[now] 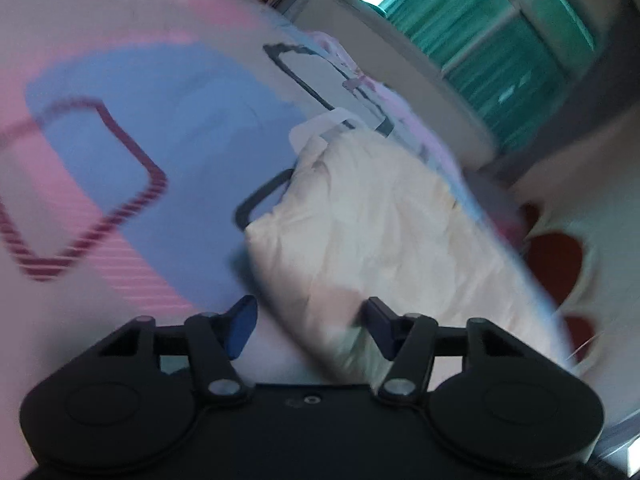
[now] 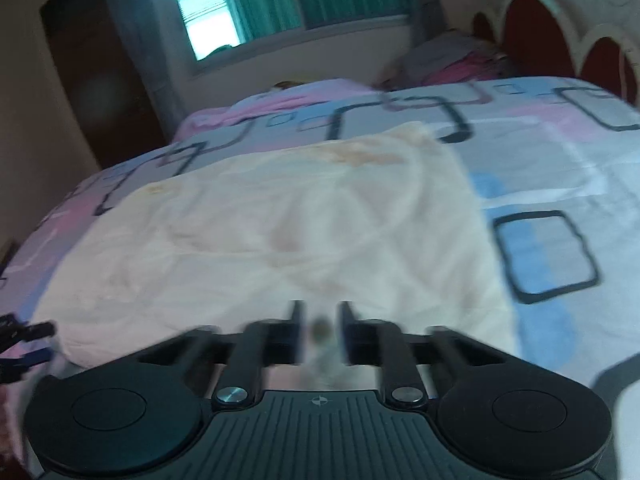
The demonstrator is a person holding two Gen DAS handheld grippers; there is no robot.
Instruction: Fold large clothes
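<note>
A large cream garment (image 2: 280, 220) lies spread flat on a patterned bed sheet (image 2: 560, 160). My right gripper (image 2: 320, 332) sits at its near edge. Its two fingers stand close together with a fold of the cream cloth and a small brown spot pinched between them. In the left wrist view the same cream garment (image 1: 360, 220) runs away from me across the sheet (image 1: 160, 120). My left gripper (image 1: 312, 330) hangs over its near corner with the fingers wide apart, and cloth lies under the gap without being pressed. The left gripper (image 2: 24, 344) also shows at the left edge of the right wrist view, beside the garment's corner.
The bed fills most of both views. A red and white headboard (image 2: 528, 32) stands at the far right with a pink pile of clothes (image 2: 460, 64) before it. A window with green curtains (image 2: 260, 0) and a dark door (image 2: 80, 60) lie beyond the bed.
</note>
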